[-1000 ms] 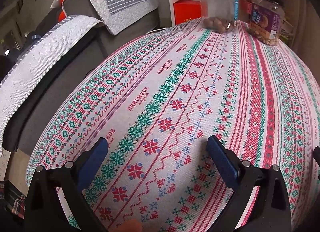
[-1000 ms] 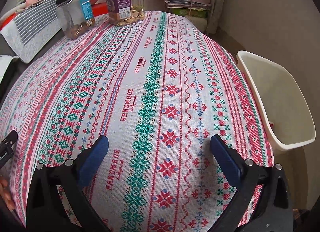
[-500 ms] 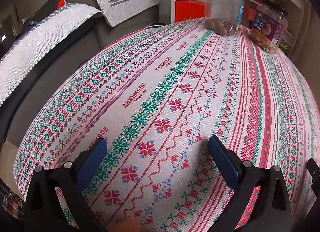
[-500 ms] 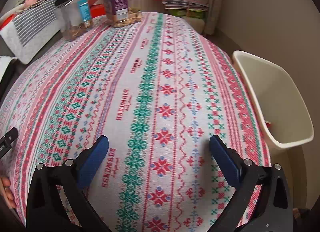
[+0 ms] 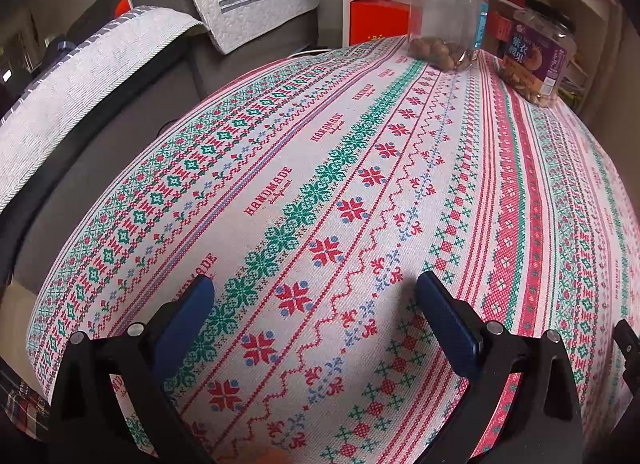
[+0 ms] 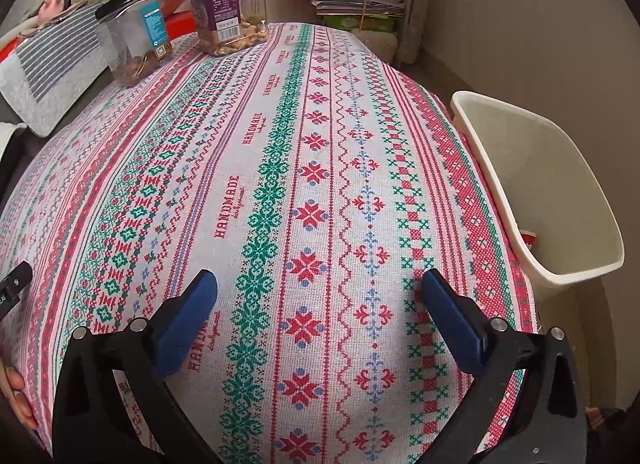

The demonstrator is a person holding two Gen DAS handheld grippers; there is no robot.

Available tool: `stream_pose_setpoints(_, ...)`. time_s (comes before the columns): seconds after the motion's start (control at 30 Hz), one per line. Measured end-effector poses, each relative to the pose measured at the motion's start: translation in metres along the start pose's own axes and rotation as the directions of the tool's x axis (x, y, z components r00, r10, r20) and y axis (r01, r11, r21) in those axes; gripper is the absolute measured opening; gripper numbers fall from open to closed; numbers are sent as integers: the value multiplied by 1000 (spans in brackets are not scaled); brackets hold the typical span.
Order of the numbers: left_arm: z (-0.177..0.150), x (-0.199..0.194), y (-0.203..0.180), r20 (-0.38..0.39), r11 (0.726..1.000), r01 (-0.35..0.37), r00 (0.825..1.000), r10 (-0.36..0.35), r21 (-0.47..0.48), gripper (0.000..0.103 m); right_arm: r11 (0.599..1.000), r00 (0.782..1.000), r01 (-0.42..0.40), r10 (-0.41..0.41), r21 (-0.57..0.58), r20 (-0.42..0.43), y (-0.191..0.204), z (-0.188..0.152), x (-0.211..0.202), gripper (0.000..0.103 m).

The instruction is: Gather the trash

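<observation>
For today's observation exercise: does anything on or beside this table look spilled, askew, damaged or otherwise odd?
Nothing stands out. The two jars stand upright with lids on at the tablecloth's far end, nothing spilled. The bin sits beside the table's right edge, with a small scrap inside.

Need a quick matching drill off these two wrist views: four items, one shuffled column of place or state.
Things:
1. blue-label jar
2. purple-label jar
3. white bin
4. left hand-held gripper

Place or state:
A. beside the table's right edge, below the tabletop
B. far end of the table, nuts filling only the bottom
C. open, nothing between its fingers
D. far end of the table, right of the other jar

Pairs: 1-B, 2-D, 3-A, 4-C
</observation>
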State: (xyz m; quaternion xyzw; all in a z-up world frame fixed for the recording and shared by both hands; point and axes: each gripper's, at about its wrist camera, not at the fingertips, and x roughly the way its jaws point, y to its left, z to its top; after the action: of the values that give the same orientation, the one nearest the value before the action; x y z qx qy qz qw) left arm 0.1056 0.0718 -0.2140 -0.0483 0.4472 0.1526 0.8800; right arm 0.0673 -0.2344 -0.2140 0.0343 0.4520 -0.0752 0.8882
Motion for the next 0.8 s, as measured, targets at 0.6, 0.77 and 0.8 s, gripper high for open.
stream_pose_setpoints(0.6,-6,-6,1,-3,999,-19,1000,19,-39,98,999,1000,-28,28,-32,-3,-1,-3,-2,97)
stream_pose_setpoints(0.77,-6,-6,1,-3,999,-21,1000,21,-38,98,997,999,-50,49,-54,-5,-4,-3,-3,97)
stream_pose_setpoints(0.8,-6,-6,1,-3,999,-21,1000,21,-38,98,997,999,-53,53,-57,-5,-4,-3,-3,97)
